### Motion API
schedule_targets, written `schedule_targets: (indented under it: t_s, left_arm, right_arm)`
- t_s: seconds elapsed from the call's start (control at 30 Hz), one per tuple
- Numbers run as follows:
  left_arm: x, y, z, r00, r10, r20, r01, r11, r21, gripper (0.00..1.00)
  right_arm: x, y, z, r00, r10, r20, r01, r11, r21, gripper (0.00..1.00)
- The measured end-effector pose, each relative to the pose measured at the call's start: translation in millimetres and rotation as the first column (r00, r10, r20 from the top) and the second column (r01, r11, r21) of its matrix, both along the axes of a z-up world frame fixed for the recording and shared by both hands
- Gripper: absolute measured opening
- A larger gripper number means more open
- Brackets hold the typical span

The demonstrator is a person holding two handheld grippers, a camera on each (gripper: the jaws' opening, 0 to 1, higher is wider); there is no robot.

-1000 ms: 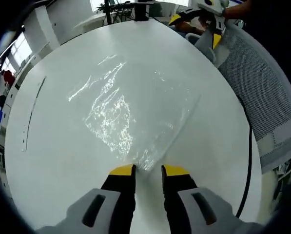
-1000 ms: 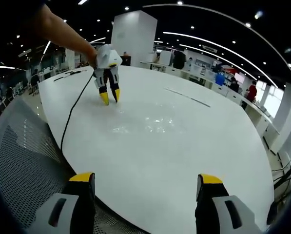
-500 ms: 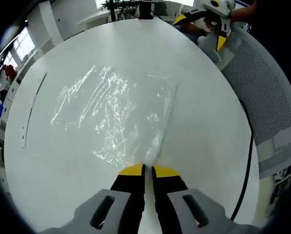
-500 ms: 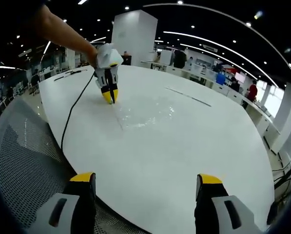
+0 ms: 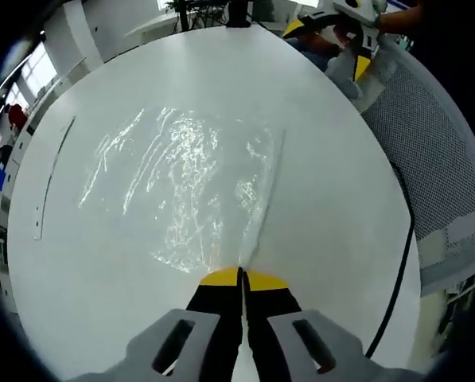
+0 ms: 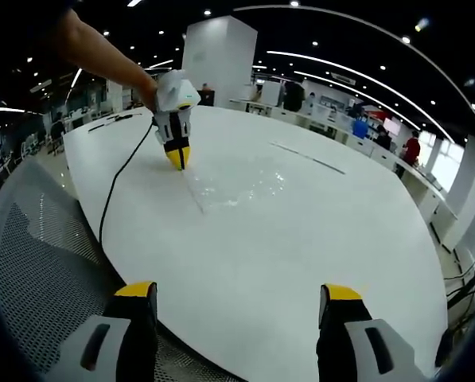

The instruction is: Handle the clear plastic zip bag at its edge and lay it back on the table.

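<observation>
A clear plastic zip bag (image 5: 181, 187) lies crinkled on the white round table (image 5: 332, 199), glinting under the lights. My left gripper (image 5: 243, 278) is shut on the bag's near corner, at the end of its zip edge. In the right gripper view that same gripper (image 6: 177, 161) stands over the table on a person's arm, pinching the bag (image 6: 241, 186) at its left edge. My right gripper (image 6: 234, 298) hangs open off the table's near rim, well apart from the bag, with nothing between its yellow-tipped fingers. It also appears at the top of the left gripper view (image 5: 340, 44).
A grey mesh chair (image 6: 38, 270) stands beside the table by my right gripper. A black cable (image 6: 118, 191) trails from the left gripper over the table's edge. A thin dark strip (image 5: 54, 179) lies on the table past the bag. Desks and people fill the background.
My left gripper went from open around the bag's corner to shut on it. The bag has been pulled flatter and shifted a little. The right gripper has stayed put.
</observation>
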State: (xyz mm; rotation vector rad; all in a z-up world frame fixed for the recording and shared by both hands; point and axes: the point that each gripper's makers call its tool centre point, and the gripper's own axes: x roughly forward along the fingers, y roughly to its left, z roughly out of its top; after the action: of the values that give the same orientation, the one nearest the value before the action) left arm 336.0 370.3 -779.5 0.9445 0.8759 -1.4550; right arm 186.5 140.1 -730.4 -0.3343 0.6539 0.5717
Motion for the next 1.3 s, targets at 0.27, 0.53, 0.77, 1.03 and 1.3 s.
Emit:
schedule_targets:
  t_s: [0.27, 0.53, 0.77, 1.03, 1.3]
  left_arm:
    - [-4.8, 4.1, -0.4, 1.000, 0.001, 0.002, -0.001, 0.999, 0.045, 0.00]
    - [-13.6, 18.1, 5.8, 0.998, 0.063, 0.007, -0.063, 0.996, 0.058, 0.00]
    - [-20.1, 25.1, 15.2, 0.997, 0.080, 0.022, -0.081, 0.996, 0.038, 0.00]
    - [-26.1, 23.1, 27.2, 0.994, 0.111, 0.025, -0.111, 0.994, 0.022, 0.00]
    - [-31.6, 18.1, 39.2, 0.993, 0.113, 0.033, -0.114, 0.993, 0.008, 0.00]
  right_arm:
    - [0.3, -0.6, 1.0, 1.000, -0.002, 0.003, 0.002, 1.000, -0.002, 0.83]
    - [2.6, -1.8, 2.4, 1.000, -0.004, 0.019, 0.004, 1.000, 0.001, 0.84]
    - [3.1, -0.2, 3.7, 0.999, 0.007, 0.031, -0.007, 1.000, 0.001, 0.85]
    - [4.4, -0.2, 6.4, 0.999, 0.003, 0.047, -0.003, 1.000, 0.011, 0.85]
    - [5.1, 3.0, 12.5, 0.996, 0.021, 0.083, -0.021, 1.000, -0.004, 0.85]
